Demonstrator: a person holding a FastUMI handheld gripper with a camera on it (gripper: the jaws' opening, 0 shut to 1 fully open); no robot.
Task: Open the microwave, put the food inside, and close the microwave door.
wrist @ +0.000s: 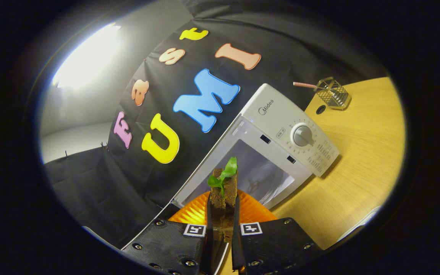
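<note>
Brown and crumbly-looking, the food [224, 193] is a cake-like block with a green leaf on top, and the gripper [223, 225] holds it with both fingers pressed narrow against its two sides. An orange pleated plate [193, 214] sits under the block, just in front of the microwave [281, 133], so the grip looks meant to carry the food upright rather than let it tip off. The microwave is white and stands on the wooden table [361, 160]; its cavity [260, 173] faces the gripper with the glass turntable visible inside, which suggests the door is already swung open, and a pale edge below the microwave on the side away from its dial may be that door, though I cannot tell for sure. The control panel with its round dial [303, 135] lies on the side of the cavity away from the black cloth wall. A small wire basket [334, 93] with a striped straw stands on the table well beyond the microwave. The food is just ahead of the opening, not yet inside; the likely next need is a level push straight into the cavity.
</note>
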